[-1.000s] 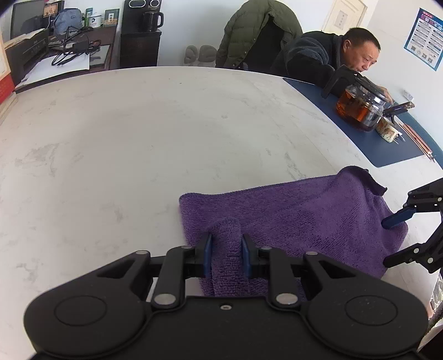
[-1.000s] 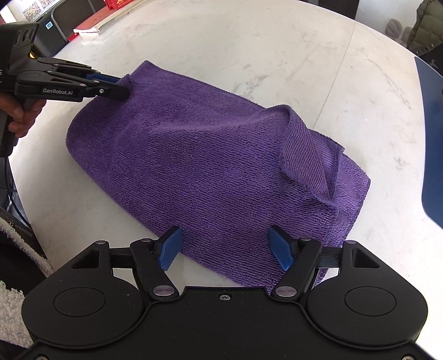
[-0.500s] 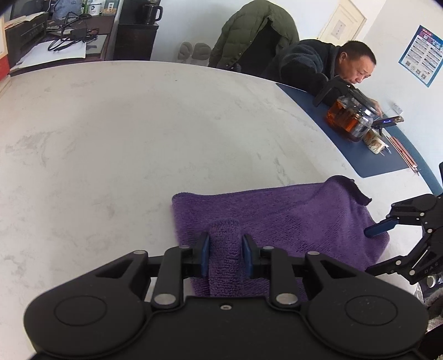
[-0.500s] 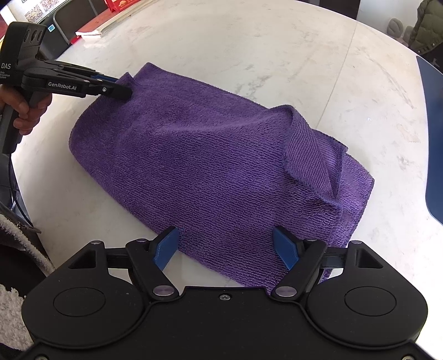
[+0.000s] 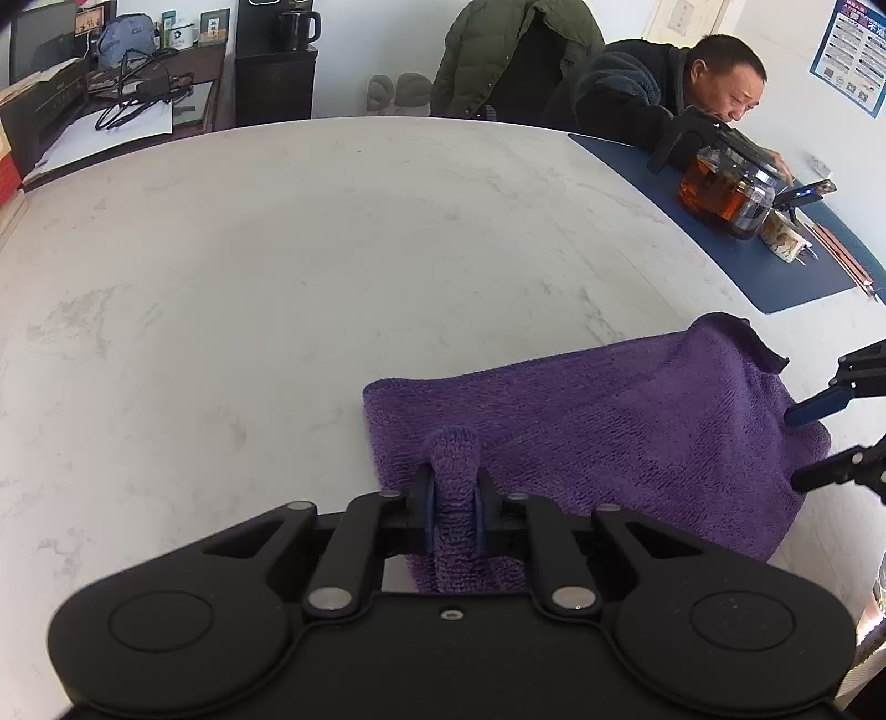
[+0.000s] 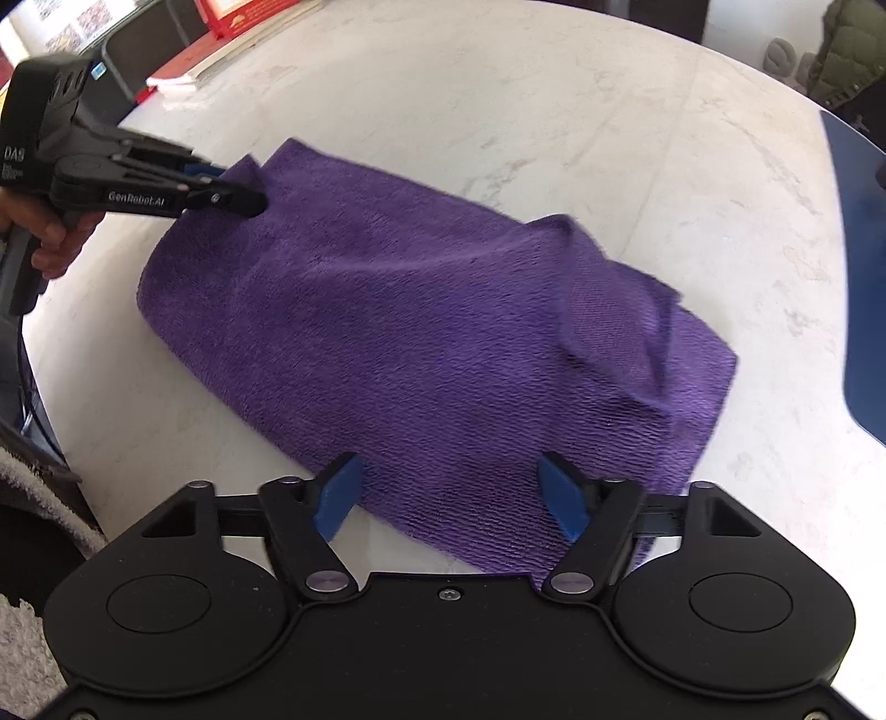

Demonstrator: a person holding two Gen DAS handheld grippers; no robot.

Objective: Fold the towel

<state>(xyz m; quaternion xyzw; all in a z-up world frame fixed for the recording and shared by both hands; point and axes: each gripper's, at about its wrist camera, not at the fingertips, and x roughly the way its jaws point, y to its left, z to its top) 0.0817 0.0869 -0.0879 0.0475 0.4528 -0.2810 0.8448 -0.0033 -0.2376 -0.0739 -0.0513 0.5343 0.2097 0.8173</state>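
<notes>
A purple towel (image 5: 609, 421) lies folded and rumpled on the white marble table (image 5: 277, 277). In the left wrist view my left gripper (image 5: 453, 493) pinches a raised ridge at the towel's near left corner; its jaws are closing and the pads press the cloth. The right wrist view shows the same left gripper (image 6: 243, 191) at the towel's (image 6: 415, 332) far left corner. My right gripper (image 6: 451, 476) straddles the near edge of the towel with its jaws closing, but the blue pads stand apart from the cloth. One corner flap lies turned over at the right end.
A person sits at the far right of the table behind a blue mat (image 5: 720, 249) with a glass teapot (image 5: 725, 199) and a phone. A red box (image 6: 232, 22) lies past the table's far edge. The hand holding the left gripper (image 6: 50, 243) is at the left.
The left pads have drawn tighter on the towel ridge. The right fingers have come a little closer together over the near edge. The towel's right end looks blurred.
</notes>
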